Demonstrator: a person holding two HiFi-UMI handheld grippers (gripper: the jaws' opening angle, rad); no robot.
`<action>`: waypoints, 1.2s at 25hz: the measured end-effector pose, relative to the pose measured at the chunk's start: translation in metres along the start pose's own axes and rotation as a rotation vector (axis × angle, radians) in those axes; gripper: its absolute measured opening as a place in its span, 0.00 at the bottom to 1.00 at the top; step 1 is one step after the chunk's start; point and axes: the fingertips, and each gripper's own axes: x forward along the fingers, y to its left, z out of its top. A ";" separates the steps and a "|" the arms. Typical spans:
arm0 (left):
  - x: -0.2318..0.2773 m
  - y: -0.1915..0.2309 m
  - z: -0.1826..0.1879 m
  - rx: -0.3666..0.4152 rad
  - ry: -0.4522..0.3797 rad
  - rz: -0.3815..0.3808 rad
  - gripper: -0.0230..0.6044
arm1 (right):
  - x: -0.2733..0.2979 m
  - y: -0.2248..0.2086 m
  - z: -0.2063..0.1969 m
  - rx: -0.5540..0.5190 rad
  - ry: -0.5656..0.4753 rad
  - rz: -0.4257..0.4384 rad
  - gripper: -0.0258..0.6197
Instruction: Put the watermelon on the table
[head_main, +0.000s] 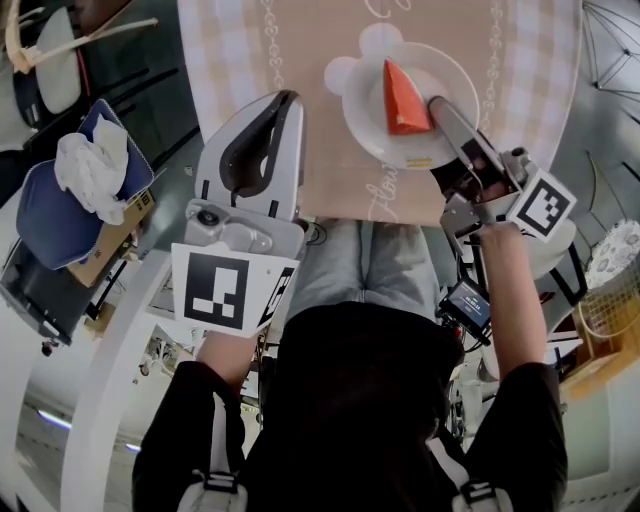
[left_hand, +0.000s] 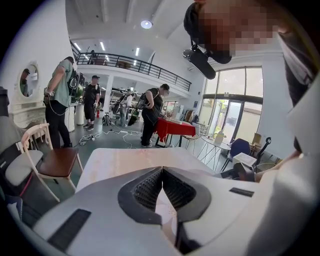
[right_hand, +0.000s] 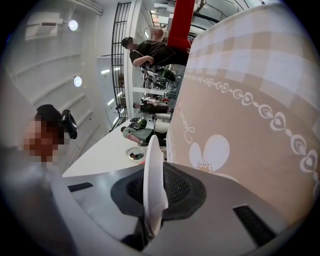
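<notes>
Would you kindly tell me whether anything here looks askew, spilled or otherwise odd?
Nothing stands out: the watermelon slice sits on the white plate, and the right claw clamps the plate's rim over the tablecloth.

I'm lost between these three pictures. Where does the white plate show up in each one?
Head view: the plate is at top centre, carrying the watermelon slice; the right gripper clamps its near rim.
Left gripper view: not in it.
Right gripper view: low centre, seen edge-on between the jaws.
Shared landmark: the beige checked tablecloth, also in the left gripper view and the right gripper view.
</notes>
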 end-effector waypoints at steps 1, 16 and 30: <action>0.001 0.001 -0.003 -0.002 0.003 0.001 0.06 | 0.000 -0.003 -0.001 -0.001 0.002 -0.004 0.08; 0.011 0.006 -0.040 -0.035 0.056 -0.003 0.06 | 0.012 -0.048 -0.008 0.049 0.008 -0.077 0.08; 0.018 0.014 -0.049 -0.055 0.074 -0.007 0.06 | 0.023 -0.070 -0.010 0.096 0.007 -0.154 0.08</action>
